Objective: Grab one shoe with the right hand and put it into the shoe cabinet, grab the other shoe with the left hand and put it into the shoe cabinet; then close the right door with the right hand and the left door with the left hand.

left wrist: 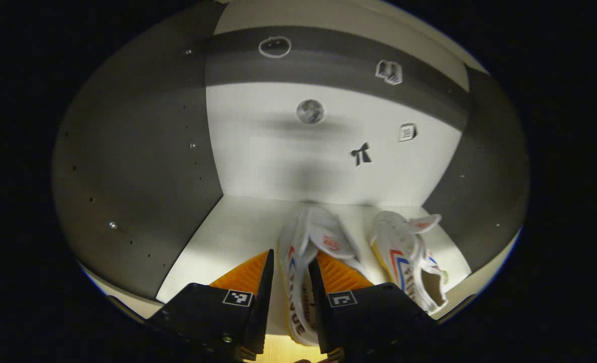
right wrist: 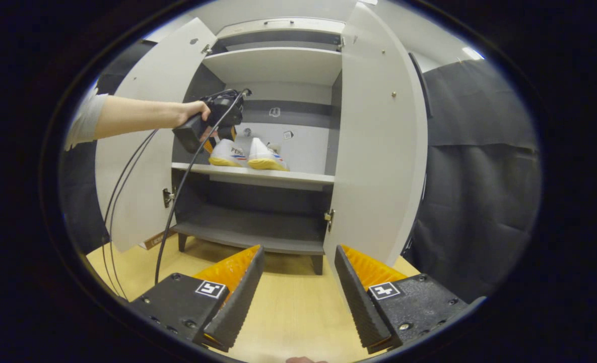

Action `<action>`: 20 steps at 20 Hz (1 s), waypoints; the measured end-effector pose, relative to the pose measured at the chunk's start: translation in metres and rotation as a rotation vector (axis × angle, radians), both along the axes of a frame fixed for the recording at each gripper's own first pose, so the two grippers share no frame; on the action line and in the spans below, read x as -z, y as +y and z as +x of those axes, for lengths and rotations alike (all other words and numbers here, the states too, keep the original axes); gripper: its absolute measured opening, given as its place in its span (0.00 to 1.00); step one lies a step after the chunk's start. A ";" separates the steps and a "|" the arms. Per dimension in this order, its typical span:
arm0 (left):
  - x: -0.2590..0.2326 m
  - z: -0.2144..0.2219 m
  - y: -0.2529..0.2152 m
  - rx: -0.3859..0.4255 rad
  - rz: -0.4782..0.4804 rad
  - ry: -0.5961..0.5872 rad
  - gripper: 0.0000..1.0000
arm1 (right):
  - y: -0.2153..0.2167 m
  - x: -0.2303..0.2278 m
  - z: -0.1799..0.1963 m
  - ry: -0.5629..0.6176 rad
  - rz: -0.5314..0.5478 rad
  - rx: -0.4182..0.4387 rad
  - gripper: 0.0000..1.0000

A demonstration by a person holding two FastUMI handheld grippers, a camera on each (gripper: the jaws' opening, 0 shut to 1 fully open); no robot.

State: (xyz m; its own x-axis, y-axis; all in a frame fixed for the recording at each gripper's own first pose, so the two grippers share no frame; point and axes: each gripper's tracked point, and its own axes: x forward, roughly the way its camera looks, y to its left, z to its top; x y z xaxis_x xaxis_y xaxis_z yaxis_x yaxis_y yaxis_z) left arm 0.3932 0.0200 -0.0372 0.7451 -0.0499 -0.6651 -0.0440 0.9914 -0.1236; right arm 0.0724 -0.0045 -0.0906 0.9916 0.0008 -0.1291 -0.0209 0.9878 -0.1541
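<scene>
Illegible lettering on shoe (left wrist: 298, 282)

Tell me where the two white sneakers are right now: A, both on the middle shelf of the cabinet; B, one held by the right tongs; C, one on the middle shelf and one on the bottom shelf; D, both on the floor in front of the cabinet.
A: the left sneaker and the right sneaker sit side by side on the middle shelf, and the right tongs are open and hold nothing.

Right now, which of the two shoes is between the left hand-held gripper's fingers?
The left shoe on the cabinet's middle shelf: the left hand-held gripper straddles it. The other shoe stands free beside it, to its right.
</scene>
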 end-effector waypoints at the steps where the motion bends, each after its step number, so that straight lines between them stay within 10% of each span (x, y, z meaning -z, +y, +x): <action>1: -0.015 -0.009 -0.001 0.015 -0.004 -0.046 0.39 | 0.001 0.001 -0.001 0.001 -0.002 -0.003 0.91; 3: -0.052 -0.032 -0.006 0.043 -0.008 -0.161 0.51 | 0.005 -0.001 -0.003 -0.001 0.000 -0.013 0.88; 5: -0.080 -0.061 -0.011 0.075 -0.012 -0.271 0.34 | 0.008 -0.003 -0.006 -0.006 -0.005 -0.022 0.88; 6: -0.093 -0.080 -0.013 0.091 -0.009 -0.319 0.51 | 0.008 -0.006 -0.007 -0.013 -0.009 -0.026 0.88; 7: -0.100 -0.094 -0.013 0.094 0.007 -0.369 0.40 | 0.010 -0.008 -0.009 -0.016 -0.011 -0.031 0.88; 10: -0.113 -0.147 -0.002 0.070 0.080 -0.521 0.57 | 0.012 -0.016 -0.015 -0.038 -0.008 -0.039 0.89; 12: -0.118 -0.186 0.002 0.054 0.134 -0.626 0.46 | 0.010 -0.022 -0.019 -0.048 -0.002 -0.042 0.88; 13: -0.117 -0.206 0.005 0.052 0.174 -0.663 0.61 | 0.010 -0.025 -0.023 -0.050 0.001 -0.042 0.89; 14: -0.114 -0.227 0.005 0.050 0.205 -0.688 0.49 | 0.009 -0.026 -0.025 -0.052 0.003 -0.044 0.89; 16: -0.101 -0.262 -0.001 0.036 0.212 -0.703 0.77 | 0.008 -0.031 -0.030 -0.060 0.002 -0.042 0.89; 20: -0.059 -0.311 -0.005 0.000 0.134 -0.667 0.83 | 0.007 -0.039 -0.044 -0.087 0.013 -0.037 0.90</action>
